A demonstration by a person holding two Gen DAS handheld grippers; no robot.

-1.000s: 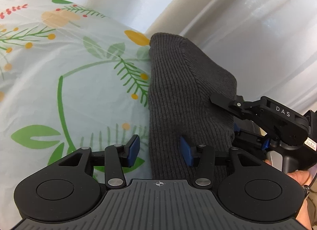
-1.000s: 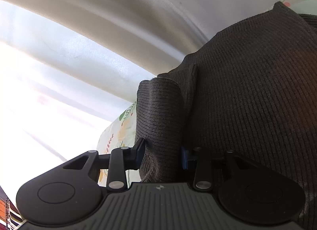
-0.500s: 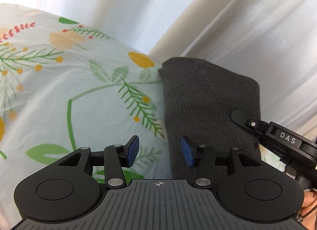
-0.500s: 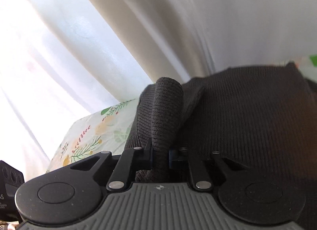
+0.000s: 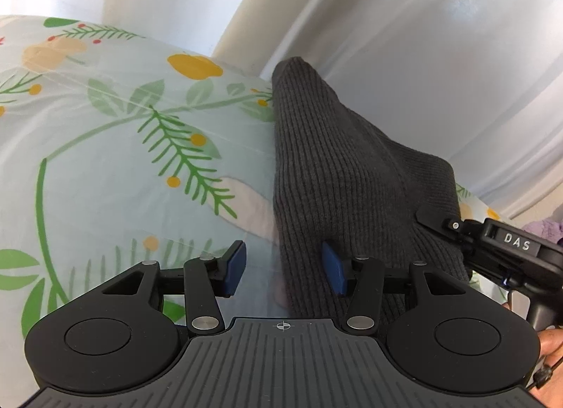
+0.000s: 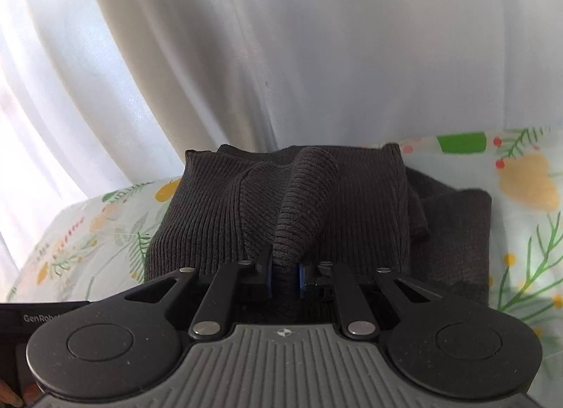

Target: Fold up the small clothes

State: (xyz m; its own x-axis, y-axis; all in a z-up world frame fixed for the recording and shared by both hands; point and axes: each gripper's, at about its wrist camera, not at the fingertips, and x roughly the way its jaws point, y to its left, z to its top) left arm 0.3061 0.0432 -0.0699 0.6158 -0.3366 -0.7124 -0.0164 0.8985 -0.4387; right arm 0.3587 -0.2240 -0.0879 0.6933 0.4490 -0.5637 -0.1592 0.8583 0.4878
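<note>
A dark grey ribbed knit garment (image 5: 337, 169) lies on a floral sheet (image 5: 105, 161) near the far edge. My left gripper (image 5: 284, 269) is open; its right finger rests on the garment's near left edge, its left finger over the sheet. My right gripper (image 6: 284, 272) is shut on a raised fold of the same garment (image 6: 306, 197) and lifts it above the rest of the cloth. The right gripper's body also shows in the left wrist view (image 5: 506, 253) at the garment's right side.
White curtains (image 6: 281, 56) hang just behind the far edge of the sheet. A bit of purple cloth (image 5: 545, 228) shows at the far right. The left gripper's body (image 6: 31, 320) sits at the lower left of the right wrist view.
My right gripper closed on a fold of the garment and lifted it, tilting to face the bed. My left gripper stayed open and shifted slightly closer to the garment's left edge.
</note>
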